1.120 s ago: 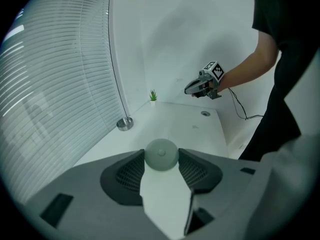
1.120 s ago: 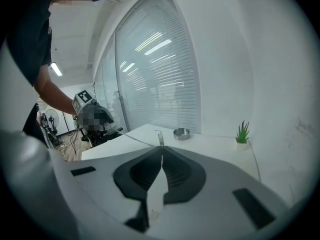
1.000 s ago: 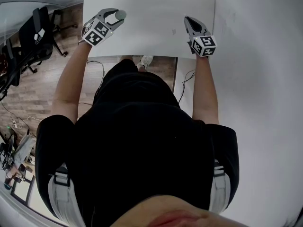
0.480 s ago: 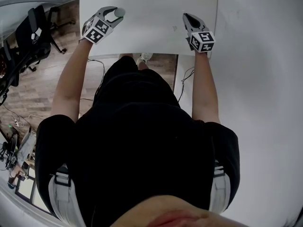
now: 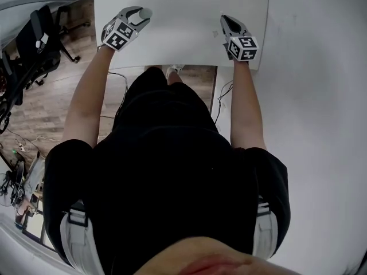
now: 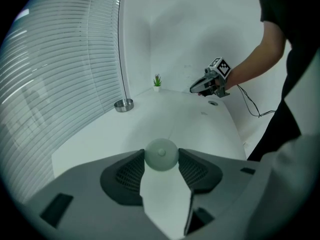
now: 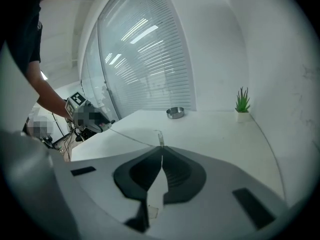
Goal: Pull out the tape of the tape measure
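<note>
Pale-green tape measure [image 6: 161, 154] clamped in L gripper [image 5: 139, 17] over worktop [image 5: 183, 33]; end of tape [image 7: 133, 138] pinched in shut R gripper [image 5: 226, 20], thin line strung btwn. Prob. mid-pull: next, spread hands apart w/o loosening either grip.

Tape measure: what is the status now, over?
Left gripper shut on tape measure case. Right gripper shut on tape tip. Thin tape stretched between them over table. Metal dish, plant well aside.

Table [image 5: 183, 50] middle open; tape [image 7: 132, 137] stretched across; dish [image 7: 175, 112], plant [image 7: 242, 104] (far corner) well apart.
</note>
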The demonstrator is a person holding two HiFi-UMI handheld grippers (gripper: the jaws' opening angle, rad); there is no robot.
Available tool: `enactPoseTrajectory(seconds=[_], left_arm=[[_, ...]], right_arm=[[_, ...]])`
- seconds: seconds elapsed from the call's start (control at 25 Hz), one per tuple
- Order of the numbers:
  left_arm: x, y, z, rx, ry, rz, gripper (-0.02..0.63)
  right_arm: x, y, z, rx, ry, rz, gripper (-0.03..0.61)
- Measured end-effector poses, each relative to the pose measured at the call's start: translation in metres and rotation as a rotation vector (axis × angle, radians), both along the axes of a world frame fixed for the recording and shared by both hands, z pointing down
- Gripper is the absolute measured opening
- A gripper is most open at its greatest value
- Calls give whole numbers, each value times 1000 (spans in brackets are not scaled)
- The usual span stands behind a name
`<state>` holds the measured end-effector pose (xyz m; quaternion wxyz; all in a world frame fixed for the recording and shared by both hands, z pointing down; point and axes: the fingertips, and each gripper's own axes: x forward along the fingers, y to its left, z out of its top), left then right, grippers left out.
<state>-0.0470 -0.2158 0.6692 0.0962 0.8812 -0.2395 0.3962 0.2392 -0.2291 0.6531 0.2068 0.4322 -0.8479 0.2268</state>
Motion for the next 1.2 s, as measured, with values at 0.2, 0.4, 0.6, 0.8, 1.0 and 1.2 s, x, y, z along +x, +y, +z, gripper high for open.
enactPoseTrajectory(seconds=[0.2, 0.4, 0.6, 0.8, 1.0, 1.2], left_arm=[[2, -4, 15, -27, 1, -4, 224], [2, -5, 39, -45, -32, 32, 224], [-6, -7, 60, -70, -38, 33, 224], [-11, -10, 70, -84, -59, 34, 225], [-13, -8, 78, -95, -88, 50, 225], [-15, -5, 81, -97, -98, 59, 225]], right_arm=[[4, -4, 12, -23, 3, 23, 11], [-5, -6, 35, -58, 27, 13, 11], [-15, -7, 54, -87, 38, 10, 12], [-21, -4, 65, -119, 63, -20, 15], [-25, 1, 75, -137, 111, -66, 17], [-26, 6, 84, -158, 124, -70, 17]])
